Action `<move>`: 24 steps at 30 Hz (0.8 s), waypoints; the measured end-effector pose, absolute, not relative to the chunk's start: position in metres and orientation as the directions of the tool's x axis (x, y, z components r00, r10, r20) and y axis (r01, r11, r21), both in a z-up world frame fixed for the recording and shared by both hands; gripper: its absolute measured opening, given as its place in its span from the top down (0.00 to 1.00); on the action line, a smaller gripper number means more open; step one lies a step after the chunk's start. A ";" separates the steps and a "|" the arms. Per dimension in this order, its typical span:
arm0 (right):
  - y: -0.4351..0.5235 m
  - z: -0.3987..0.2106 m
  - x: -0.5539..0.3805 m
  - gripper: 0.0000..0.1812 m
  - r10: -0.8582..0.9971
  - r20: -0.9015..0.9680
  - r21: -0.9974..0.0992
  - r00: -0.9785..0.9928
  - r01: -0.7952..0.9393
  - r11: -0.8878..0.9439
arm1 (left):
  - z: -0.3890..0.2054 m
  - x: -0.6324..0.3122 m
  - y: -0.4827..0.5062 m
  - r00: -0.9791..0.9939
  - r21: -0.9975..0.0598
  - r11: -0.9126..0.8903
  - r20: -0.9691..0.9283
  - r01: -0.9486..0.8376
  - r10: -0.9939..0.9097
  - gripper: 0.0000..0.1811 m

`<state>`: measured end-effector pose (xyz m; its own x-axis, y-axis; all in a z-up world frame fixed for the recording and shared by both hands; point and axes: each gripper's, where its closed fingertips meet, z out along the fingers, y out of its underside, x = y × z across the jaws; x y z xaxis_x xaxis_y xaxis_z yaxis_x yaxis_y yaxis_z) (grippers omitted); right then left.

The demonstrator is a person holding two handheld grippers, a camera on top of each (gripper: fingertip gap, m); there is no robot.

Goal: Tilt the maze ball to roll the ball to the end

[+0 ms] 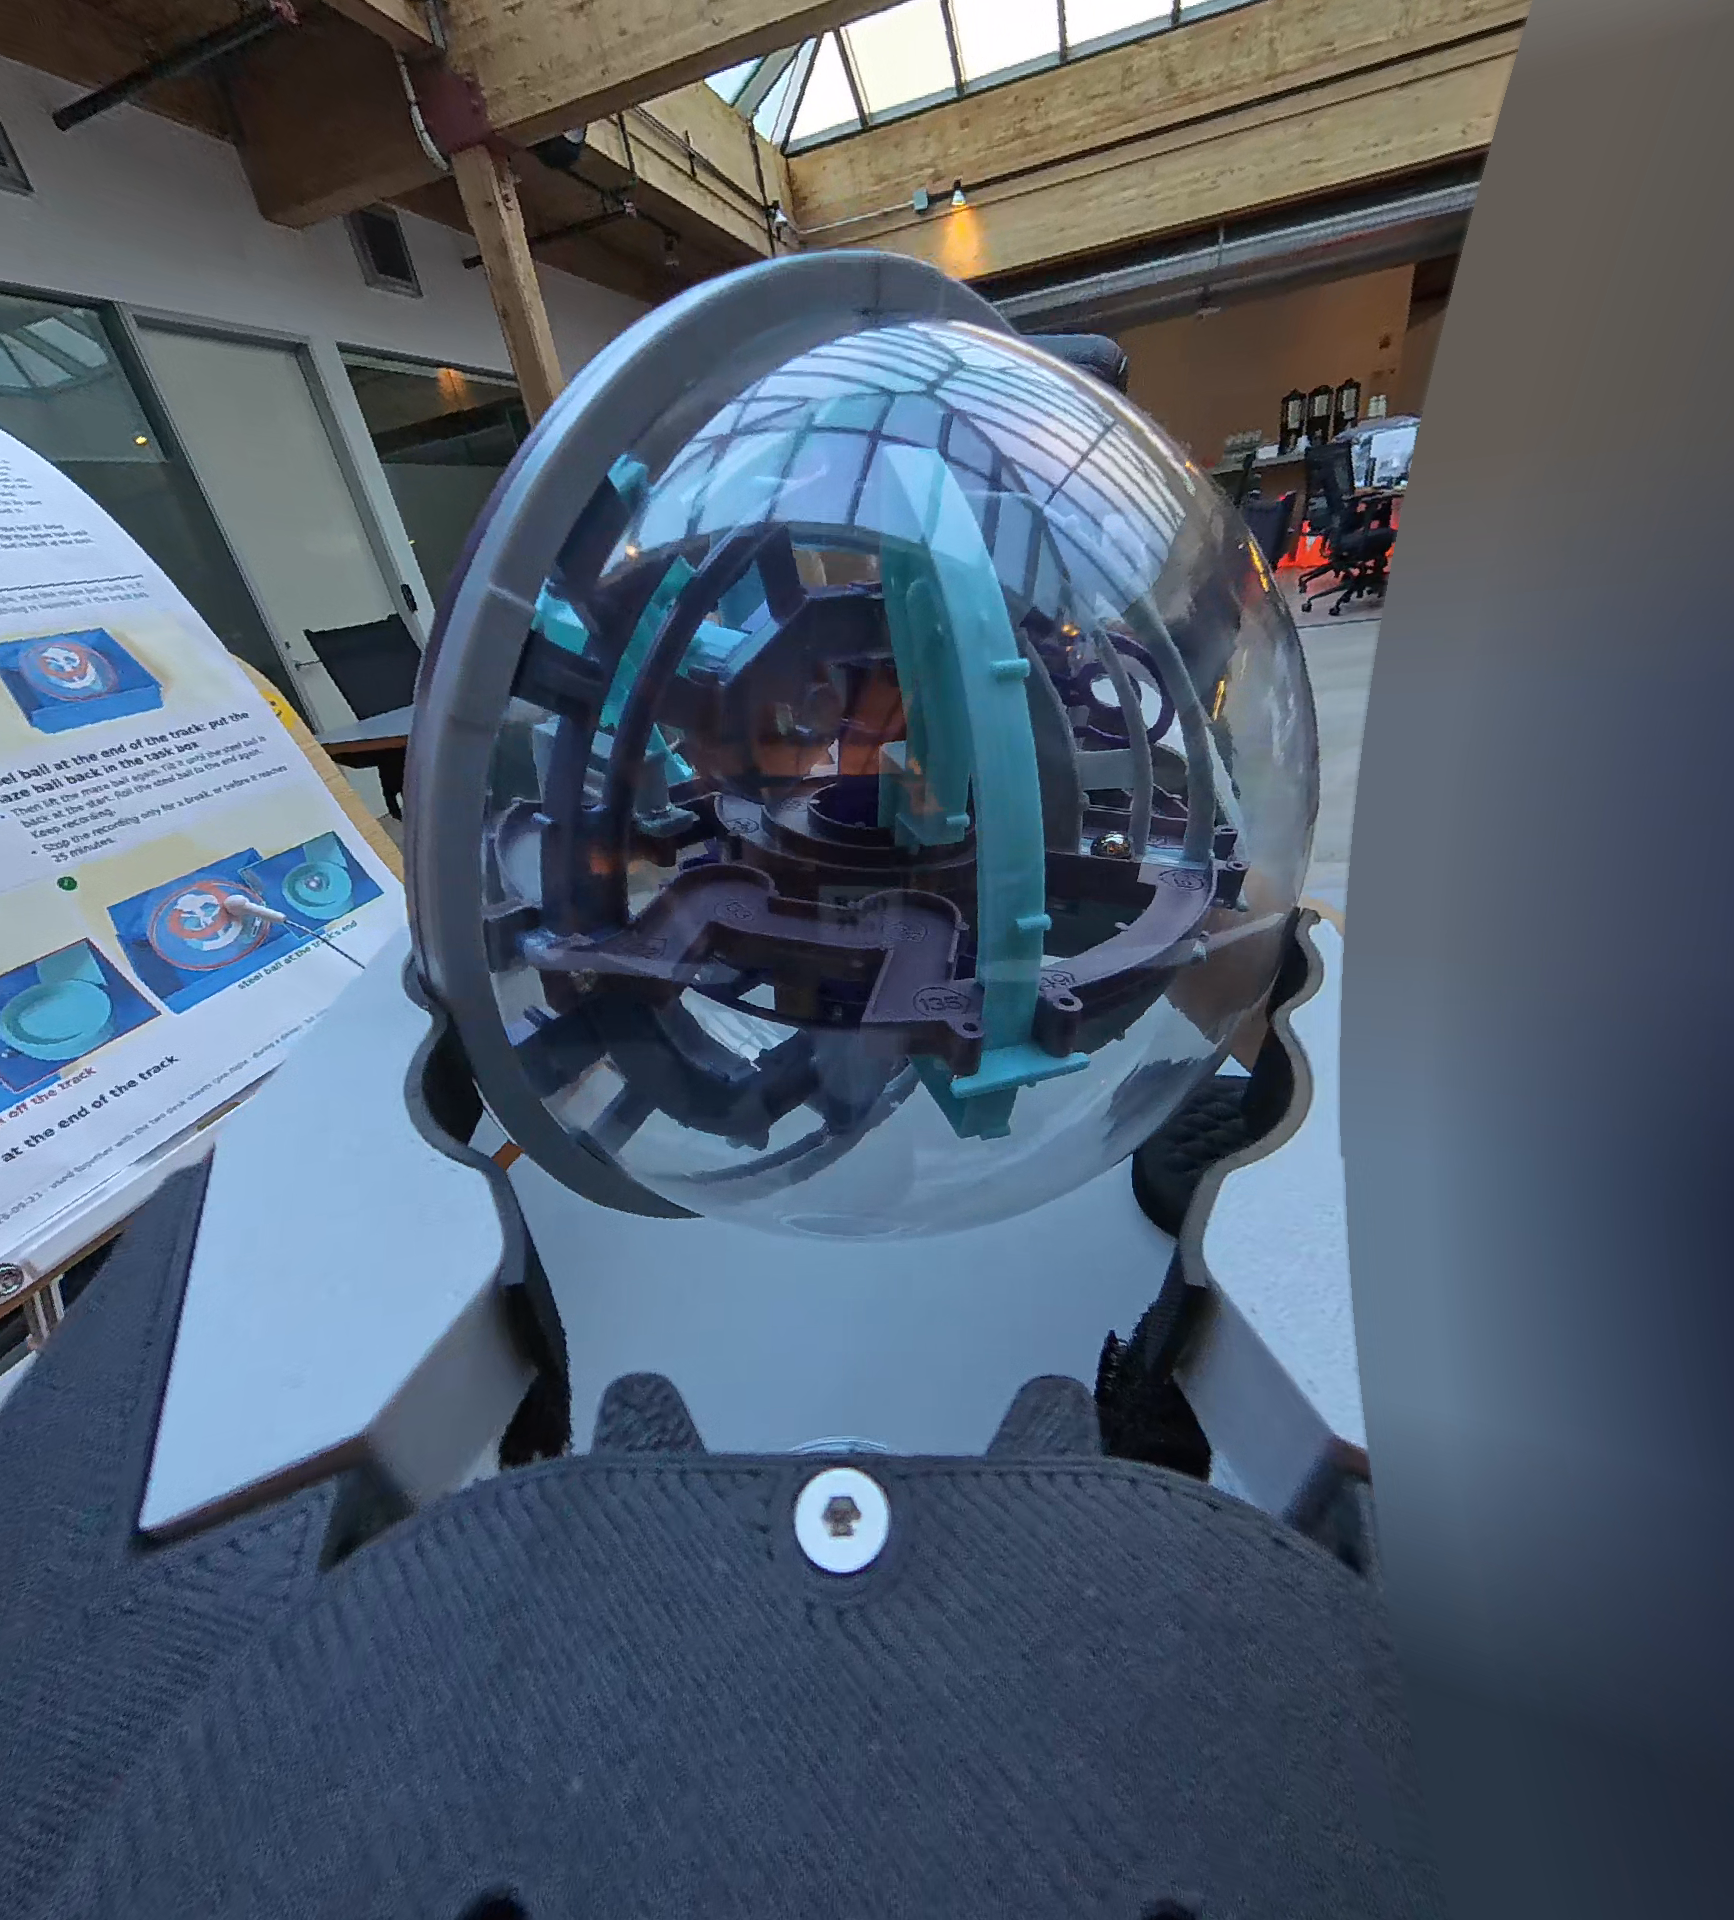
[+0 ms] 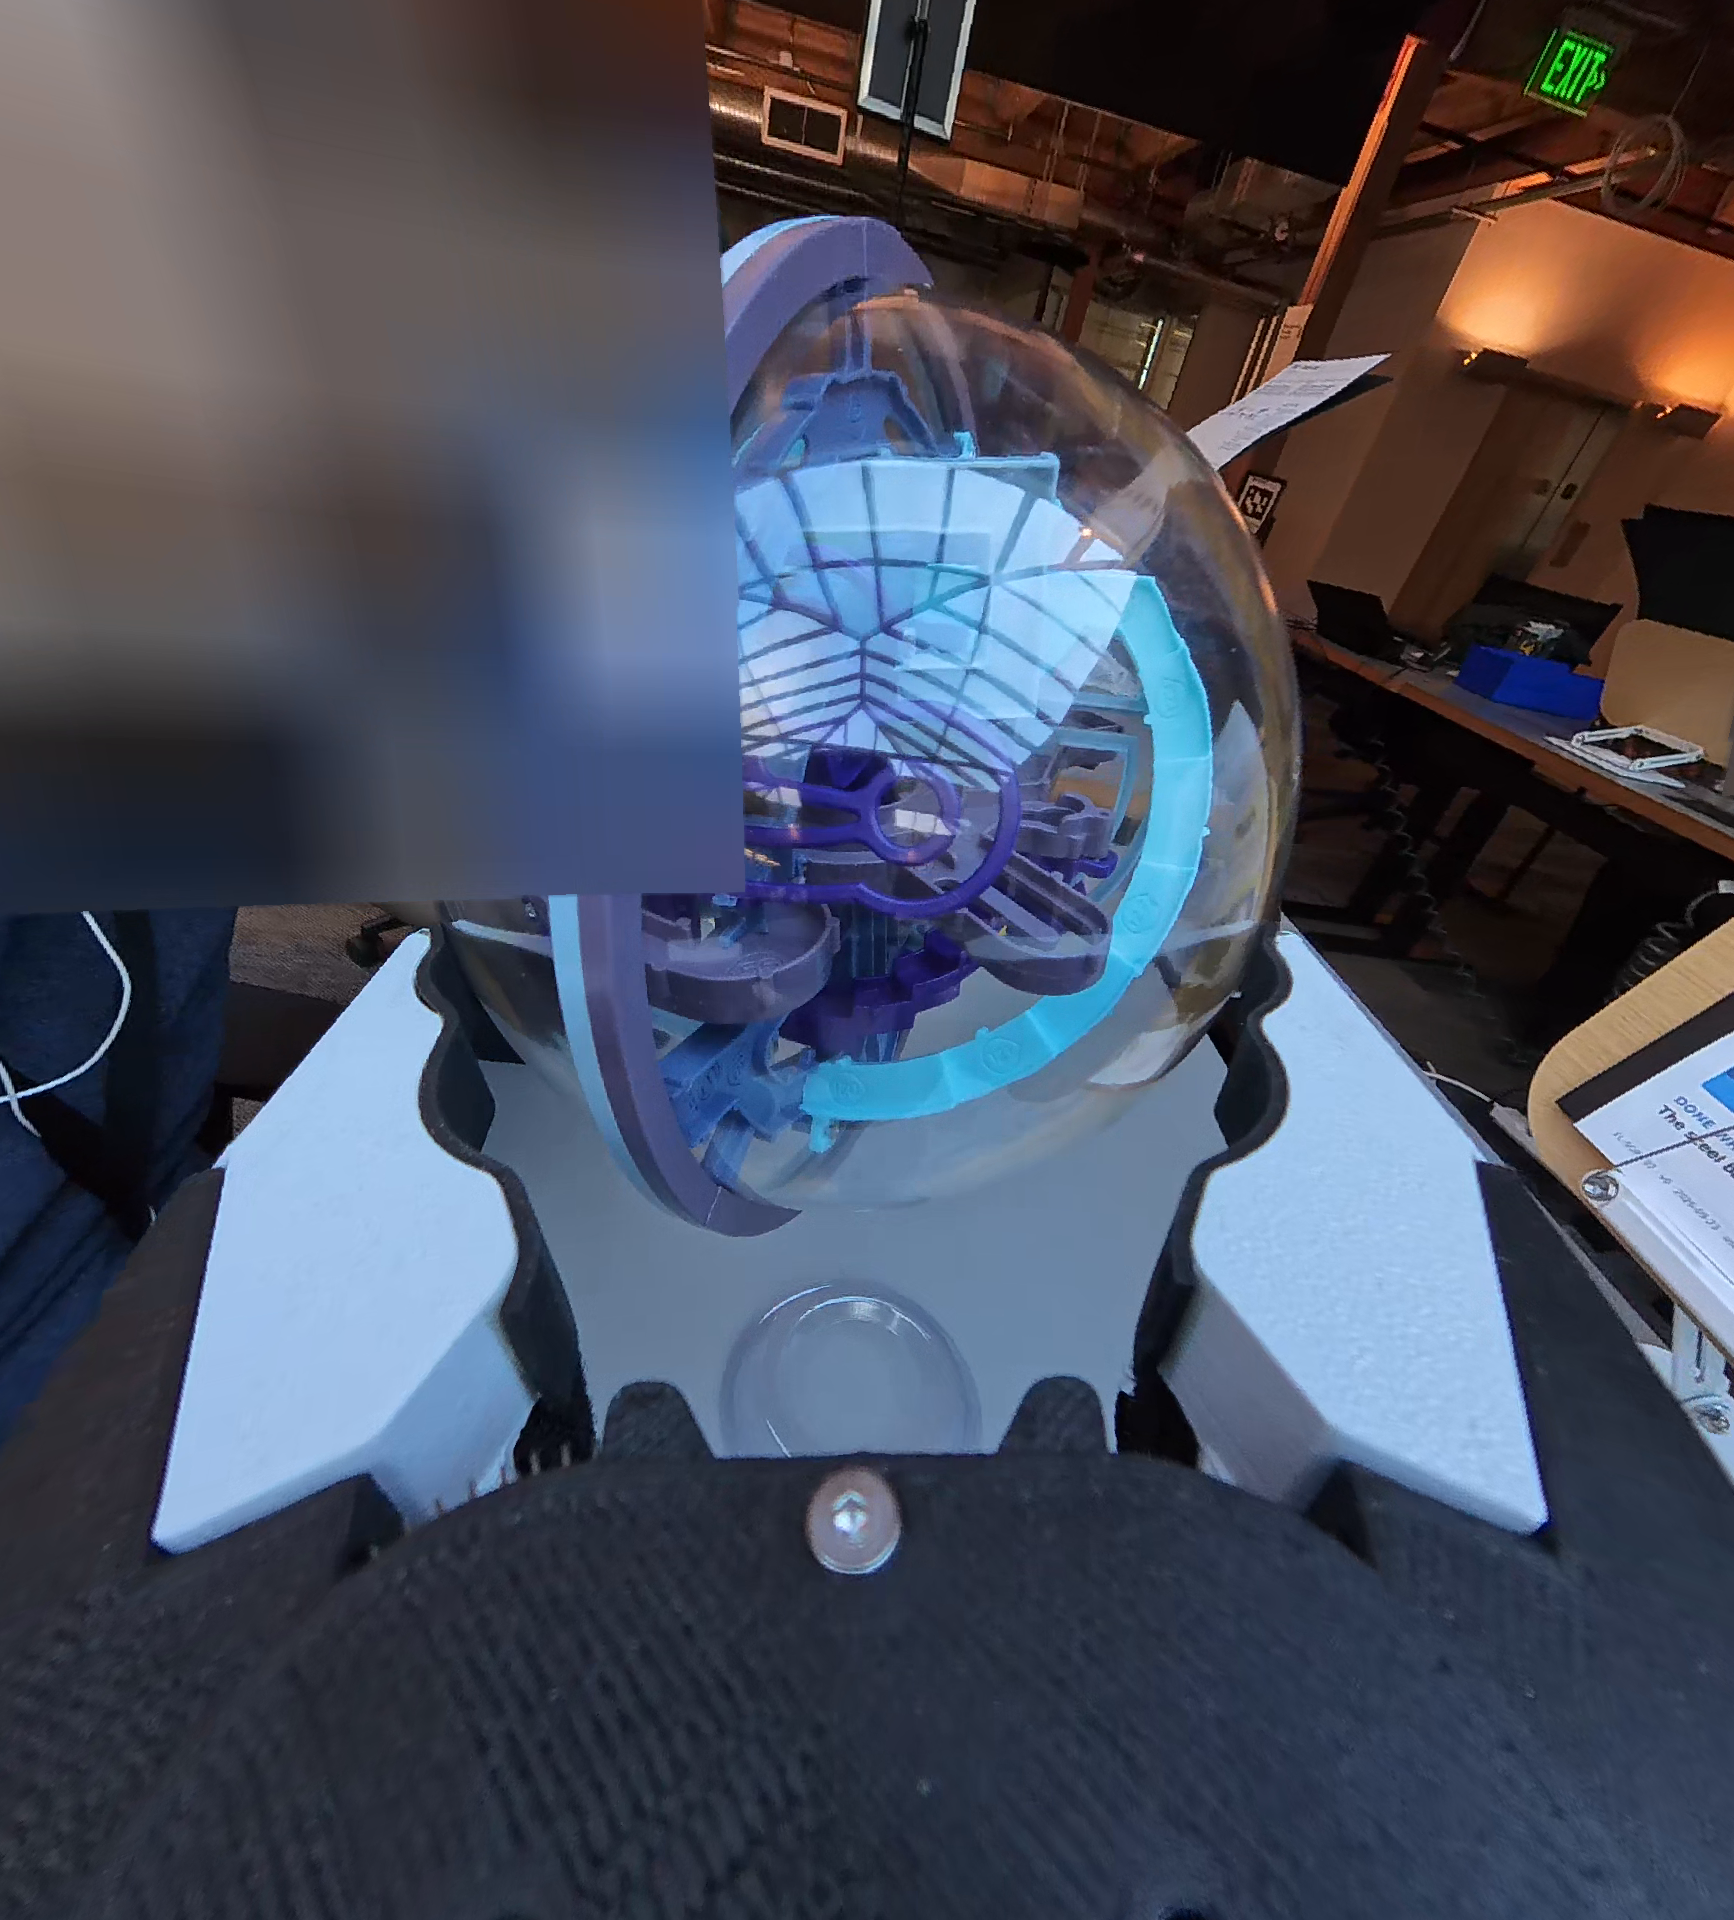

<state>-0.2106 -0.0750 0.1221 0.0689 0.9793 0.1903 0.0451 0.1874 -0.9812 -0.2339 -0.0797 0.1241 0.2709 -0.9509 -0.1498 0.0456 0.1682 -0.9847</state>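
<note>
The maze ball (image 1: 863, 748) is a clear sphere with teal, purple and brown tracks inside and a grey ring (image 1: 473, 748) round its middle. It is held up in the air between both grippers. My left gripper (image 1: 858, 997) is shut on it, its black-edged fingers (image 1: 437, 1049) cupping the lower sides. A small steel ball (image 1: 1112, 847) sits on the brown track at the right. In the right wrist view the maze ball (image 2: 998, 779) shows from the other side, and my right gripper (image 2: 847, 997) is shut on it in the same way.
An instruction sheet on a wooden board (image 1: 115, 831) stands close on the left; it also shows in the right wrist view (image 2: 1725, 1143). A person's dark blue clothing (image 2: 32, 1143) is at the left. A table with a blue box (image 2: 1528, 675) and office chairs (image 1: 1351, 520) stand farther off.
</note>
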 end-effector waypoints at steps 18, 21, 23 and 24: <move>-0.068 0.115 -0.211 0.21 0.989 0.130 -0.991 0.073 0.037 0.127 | 0.116 -0.235 -0.072 0.267 -0.995 0.099 -0.087 0.032 -0.960 0.17; -0.068 0.114 -0.211 0.21 0.990 0.122 -0.992 0.073 0.039 0.120 | 0.115 -0.234 -0.071 0.267 -0.995 0.091 -0.080 0.030 -0.960 0.17; -0.067 0.113 -0.211 0.21 0.990 0.118 -0.993 0.073 0.039 0.115 | 0.115 -0.234 -0.071 0.268 -0.996 0.088 -0.077 0.030 -0.960 0.17; -0.067 0.113 -0.211 0.20 0.991 0.115 -0.993 0.072 0.038 0.112 | 0.115 -0.234 -0.071 0.268 -0.996 0.087 -0.076 0.031 -0.960 0.17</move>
